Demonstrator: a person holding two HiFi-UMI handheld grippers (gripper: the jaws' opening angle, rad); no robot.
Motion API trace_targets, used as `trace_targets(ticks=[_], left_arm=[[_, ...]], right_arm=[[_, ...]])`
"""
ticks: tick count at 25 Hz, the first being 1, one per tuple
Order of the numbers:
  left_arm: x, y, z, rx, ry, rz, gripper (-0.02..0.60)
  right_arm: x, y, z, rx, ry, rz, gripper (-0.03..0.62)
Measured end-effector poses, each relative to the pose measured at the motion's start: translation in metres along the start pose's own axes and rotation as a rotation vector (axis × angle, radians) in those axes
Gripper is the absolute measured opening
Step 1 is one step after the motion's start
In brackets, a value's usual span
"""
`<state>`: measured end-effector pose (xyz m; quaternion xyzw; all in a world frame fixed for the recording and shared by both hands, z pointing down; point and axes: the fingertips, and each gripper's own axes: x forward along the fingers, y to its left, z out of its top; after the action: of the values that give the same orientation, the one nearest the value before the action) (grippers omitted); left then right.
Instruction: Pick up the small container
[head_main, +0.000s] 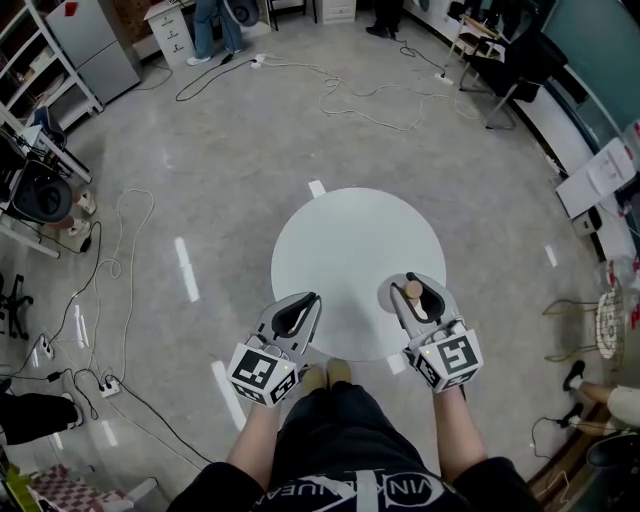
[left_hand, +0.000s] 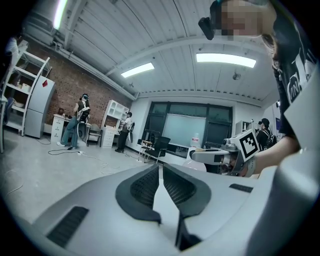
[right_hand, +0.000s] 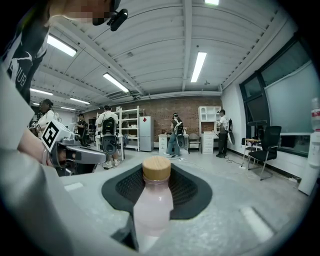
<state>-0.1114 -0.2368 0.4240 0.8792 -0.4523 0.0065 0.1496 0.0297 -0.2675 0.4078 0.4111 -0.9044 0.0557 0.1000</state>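
**A:** Where is the small container?

**B:** It is in the right claw. The small container is a pale pink bottle. It stands upright between the two dark ribbed pads, and they close on its body from either side. Its round wooden cap rises above the pads.

**A:** So that claw is gripping it, not just around it?

**B:** Yes, the bottle fills the gap and both pads press against it.

**A:** What does the head view show?

**B:** There the right claw sits over the near right edge of the round white desk. The cap of the small container shows as a tan dot inside the loop of the jaws. I cannot tell from any view whether the bottle's base touches the desk.

**A:** And the other hand?

**B:** The left claw is at the near left edge of the desk, well apart from the bottle. In the left gripper view, the left claw has its pad tips together with nothing between them. The right claw shows off to that view's right.
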Motion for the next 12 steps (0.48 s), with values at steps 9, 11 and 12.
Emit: trace_targets(ticks=[9, 11, 12], left_arm=[[0.001, -0.001, 0.010, 0.005, -0.012, 0.014, 0.028], [0.001, -0.002, 0.013, 0.008, -0.016, 0.019, 0.028], [0.001, -0.002, 0.014, 0.009, -0.017, 0.021, 0.028]], right_arm=[[-0.003, -0.006, 0.013, 0.000, -0.013, -0.010, 0.133], [-0.004, -0.007, 0.016, -0.001, -0.016, -0.011, 0.133], [-0.005, -0.007, 0.017, -0.004, -0.018, -0.008, 0.133]])
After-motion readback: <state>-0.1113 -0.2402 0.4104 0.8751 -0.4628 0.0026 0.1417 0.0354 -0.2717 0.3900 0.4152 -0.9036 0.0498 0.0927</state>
